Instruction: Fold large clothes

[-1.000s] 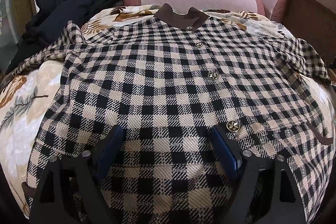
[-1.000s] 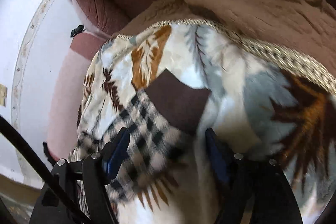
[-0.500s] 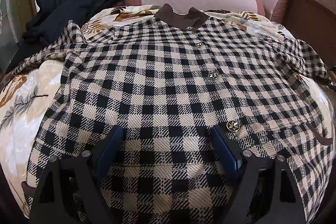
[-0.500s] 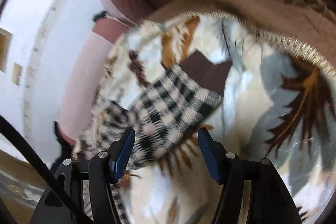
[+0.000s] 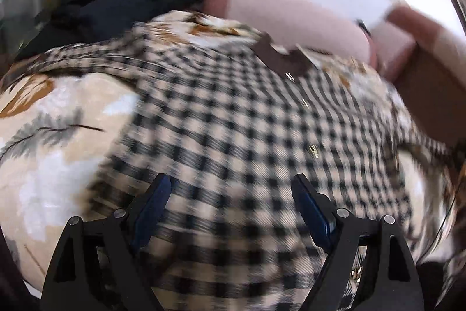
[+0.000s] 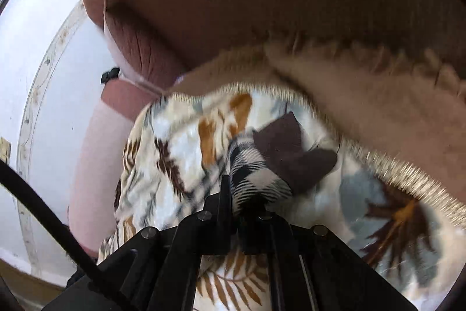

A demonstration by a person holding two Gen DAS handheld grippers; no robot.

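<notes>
right claw [image 6: 247, 194] now clamping sleeve [image 6: 256, 174]

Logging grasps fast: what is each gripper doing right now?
Left gripper: open, over the checked shirt, holding nothing.
Right gripper: shut on the shirt's sleeve, near its brown cuff.

R tool [image 6: 247, 194] was wide open 1 s ago, now clamped tight on checked sleeve [image 6: 256, 177] just behind its brown cuff [image 6: 291, 153], which bunches up. L tool [image 5: 233, 209] view has swung and tilted, now blurred; its blue pads [image 5: 151, 203] unchanged, apart.
</notes>
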